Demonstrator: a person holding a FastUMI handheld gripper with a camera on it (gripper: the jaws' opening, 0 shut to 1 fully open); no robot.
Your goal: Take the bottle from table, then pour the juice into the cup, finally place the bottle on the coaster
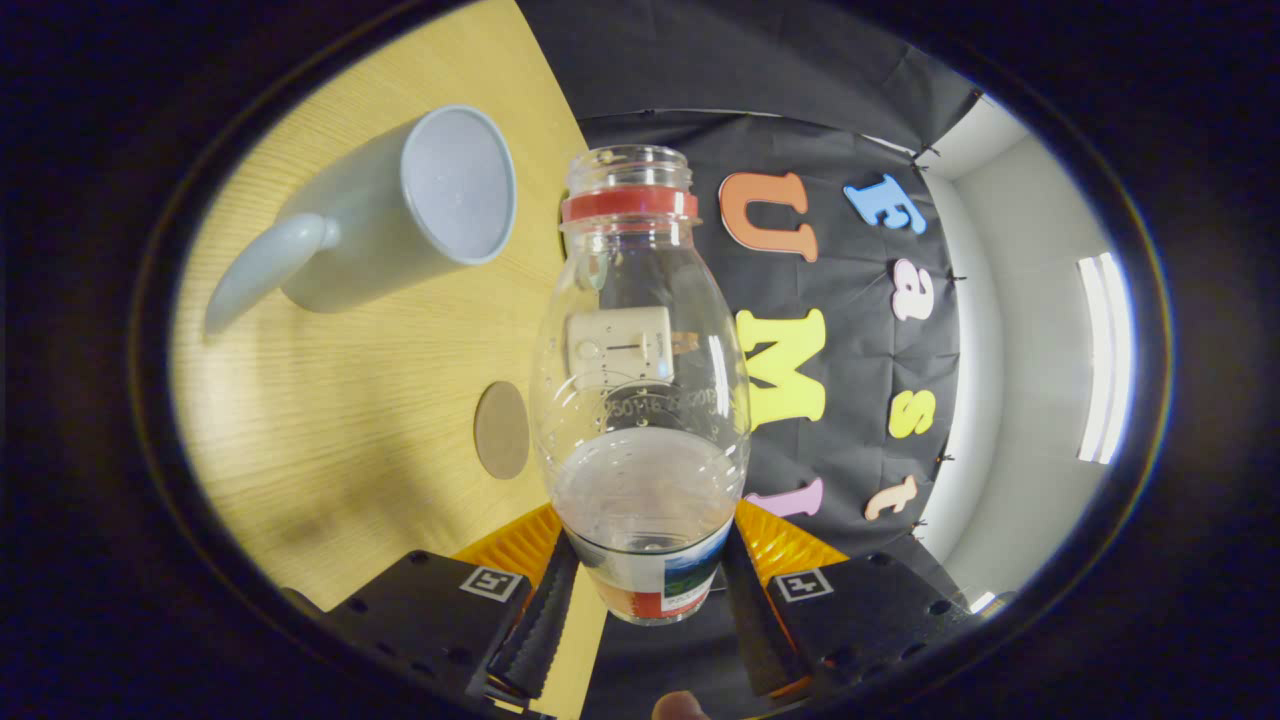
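Note:
A clear plastic bottle [640, 390] with a red neck ring and no cap is held between my fingers, and my gripper [645, 590] is shut on its labelled lower part. A little cloudy liquid lies in the bottle's lower body. The view is rolled sideways, so the wooden table [330, 440] stands to the left of the bottle. A pale blue cup [400, 215] with a handle rests on the table, its open mouth beside the bottle's neck and apart from it. A round brown coaster [501, 430] lies flat on the table close to the bottle's left side.
The table's edge runs just behind the bottle, with the booth's black cloth wall [850, 330] beyond it. A white wall with a bright light strip [1105, 355] lies past the cloth. A fingertip [680, 706] shows below the fingers.

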